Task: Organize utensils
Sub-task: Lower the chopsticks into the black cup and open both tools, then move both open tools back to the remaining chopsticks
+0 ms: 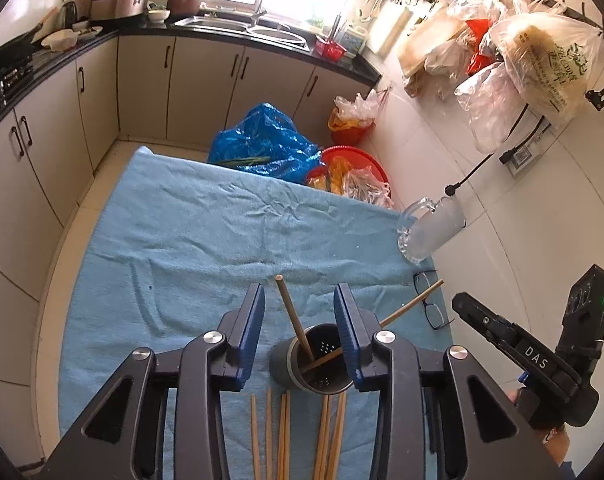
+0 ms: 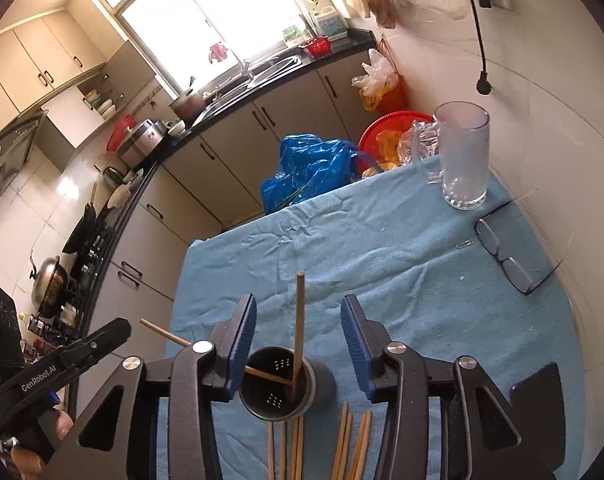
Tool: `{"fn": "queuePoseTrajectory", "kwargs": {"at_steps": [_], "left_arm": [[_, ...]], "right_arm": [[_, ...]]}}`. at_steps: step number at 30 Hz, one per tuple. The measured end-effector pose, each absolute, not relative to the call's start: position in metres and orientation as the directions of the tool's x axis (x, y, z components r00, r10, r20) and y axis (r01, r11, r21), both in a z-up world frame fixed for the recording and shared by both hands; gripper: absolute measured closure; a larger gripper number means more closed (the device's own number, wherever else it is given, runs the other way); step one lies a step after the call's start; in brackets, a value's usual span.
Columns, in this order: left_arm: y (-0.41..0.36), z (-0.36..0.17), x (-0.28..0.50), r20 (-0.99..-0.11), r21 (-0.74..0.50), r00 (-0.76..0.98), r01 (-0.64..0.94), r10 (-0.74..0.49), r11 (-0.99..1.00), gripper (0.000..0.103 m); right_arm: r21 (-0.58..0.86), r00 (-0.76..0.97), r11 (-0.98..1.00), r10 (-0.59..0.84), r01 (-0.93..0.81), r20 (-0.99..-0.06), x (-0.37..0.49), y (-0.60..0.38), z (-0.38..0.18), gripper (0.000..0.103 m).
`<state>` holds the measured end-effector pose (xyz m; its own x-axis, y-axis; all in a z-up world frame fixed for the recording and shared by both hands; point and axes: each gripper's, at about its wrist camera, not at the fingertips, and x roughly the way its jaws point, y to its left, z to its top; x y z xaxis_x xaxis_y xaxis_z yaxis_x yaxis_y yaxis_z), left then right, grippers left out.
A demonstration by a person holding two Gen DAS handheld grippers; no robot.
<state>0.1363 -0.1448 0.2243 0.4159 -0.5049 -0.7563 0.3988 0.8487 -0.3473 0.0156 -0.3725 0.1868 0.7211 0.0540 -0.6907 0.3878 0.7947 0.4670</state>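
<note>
On the left of the blue towel (image 1: pixel 205 232) that covers the tabletop nothing stands in the way; the trouble sits nearer the middle. The left gripper (image 1: pixel 297 332) hangs over the dark perforated utensil cup (image 1: pixel 314 364) with its jaws wide apart and nothing between them. Two chopsticks are already in the cup: one chopstick (image 1: pixel 293 316) stands nearly upright between the jaws, and a second chopstick (image 1: pixel 412 304) leans far over to the right, passing close by the right-hand blue pad. If that gripper drops or closes carelessly, a pad could catch either stick and lever the cup over; the cup looks light and narrow, and the soft towel gives it poor footing.

Just below the cup lie the loose chopsticks (image 1: pixel 285 436), side by side in a rough fan, some touching. They are thin and lie flat on cloth, so I judge that a grab may pinch towel along with wood, or lift two sticks at once and drop one.

The right gripper (image 2: pixel 297 340) also hovers above the cup, jaws wide and empty, with the left tool close on its own left. Both tools are crowded over one small target, so a collision between them seems a real risk.

Farther right, the glass mug (image 2: pixel 462 156) and the eyeglasses (image 2: pixel 502 252) sit near the tabletop's edge, well apart from the cup; a wide sweep of the right gripper could knock them.
</note>
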Motion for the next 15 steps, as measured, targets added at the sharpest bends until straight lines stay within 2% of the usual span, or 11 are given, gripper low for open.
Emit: {"fn": "queuePoseTrajectory", "kwargs": {"at_steps": [5,15], "left_arm": [[-0.134,0.229,0.121,-0.746,-0.341,0.436,0.399,-0.503,0.851,0.067],[-0.108,0.217,0.092,-0.762,-0.351,0.428,0.357,-0.486,0.866,0.066]], "right_arm": [[0.473,0.709,0.786,0.064,0.399,-0.703,0.001,-0.374,0.182,0.05],[0.467,0.661,0.781,0.093,0.415,-0.744,-0.032,-0.371,0.15,0.049]]}}
